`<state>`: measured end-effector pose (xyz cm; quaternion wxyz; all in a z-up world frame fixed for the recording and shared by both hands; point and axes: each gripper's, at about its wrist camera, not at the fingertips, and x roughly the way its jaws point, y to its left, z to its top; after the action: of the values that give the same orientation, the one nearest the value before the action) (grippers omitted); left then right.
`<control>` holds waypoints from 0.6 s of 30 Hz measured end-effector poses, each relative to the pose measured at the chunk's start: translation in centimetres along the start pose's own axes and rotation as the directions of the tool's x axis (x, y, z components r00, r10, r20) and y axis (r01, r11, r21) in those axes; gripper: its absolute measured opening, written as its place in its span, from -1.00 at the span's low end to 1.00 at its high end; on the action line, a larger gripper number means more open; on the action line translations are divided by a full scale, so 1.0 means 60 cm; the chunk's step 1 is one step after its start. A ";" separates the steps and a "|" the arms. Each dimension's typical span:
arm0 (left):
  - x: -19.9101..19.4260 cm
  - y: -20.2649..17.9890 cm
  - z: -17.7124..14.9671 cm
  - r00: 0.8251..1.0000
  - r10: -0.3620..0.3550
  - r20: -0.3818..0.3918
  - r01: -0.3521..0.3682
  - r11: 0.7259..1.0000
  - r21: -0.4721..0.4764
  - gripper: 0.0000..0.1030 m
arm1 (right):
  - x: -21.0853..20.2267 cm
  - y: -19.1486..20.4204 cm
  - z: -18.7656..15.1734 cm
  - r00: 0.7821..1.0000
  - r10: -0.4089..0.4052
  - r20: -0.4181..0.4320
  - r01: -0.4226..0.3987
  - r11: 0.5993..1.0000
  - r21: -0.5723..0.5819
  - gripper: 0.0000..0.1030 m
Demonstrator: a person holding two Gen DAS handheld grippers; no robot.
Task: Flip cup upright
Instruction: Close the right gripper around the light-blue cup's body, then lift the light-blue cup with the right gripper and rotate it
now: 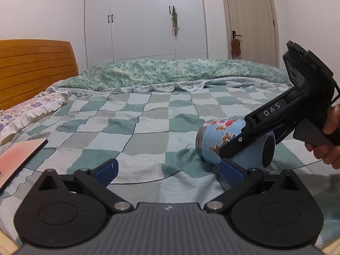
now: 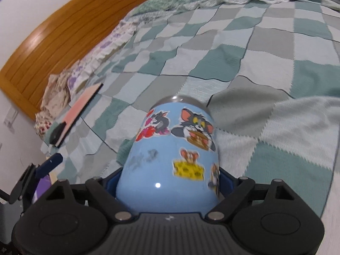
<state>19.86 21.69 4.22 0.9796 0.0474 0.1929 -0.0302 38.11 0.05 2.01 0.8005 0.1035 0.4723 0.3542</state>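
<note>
A light blue cup with cartoon cat-and-mouse stickers and a metal rim lies on its side on the checked bedspread. It also shows in the left wrist view, rim to the left and dark base to the right. My right gripper is shut on the cup's body near its base, and it appears from the side in the left wrist view. My left gripper is open and empty, low over the bed just left of the cup; its blue right pad sits close under the cup.
A pink-topped flat board lies at the bed's left edge, also in the right wrist view. A wooden headboard and floral pillows are at left. A crumpled green quilt lies across the far side.
</note>
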 end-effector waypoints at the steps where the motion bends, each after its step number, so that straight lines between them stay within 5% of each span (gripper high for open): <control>1: -0.008 -0.002 0.002 1.000 -0.004 0.003 0.004 1.000 0.000 1.00 | -0.010 0.003 -0.008 1.000 0.006 0.013 -0.006 1.000 0.014 0.69; 10: -0.102 -0.040 0.006 0.997 -0.063 0.044 0.064 0.998 -0.007 1.00 | -0.114 0.035 -0.109 0.990 0.017 0.139 -0.035 0.992 0.124 0.65; 18: -0.168 -0.085 -0.012 0.989 -0.138 0.059 0.139 0.990 -0.008 1.00 | -0.193 0.039 -0.225 0.961 -0.078 0.266 0.026 0.981 0.195 0.61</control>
<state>9.88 17.11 6.99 0.9806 0.0272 0.1674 -0.0985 22.29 -8.22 3.89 0.8533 0.2144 0.3919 0.2690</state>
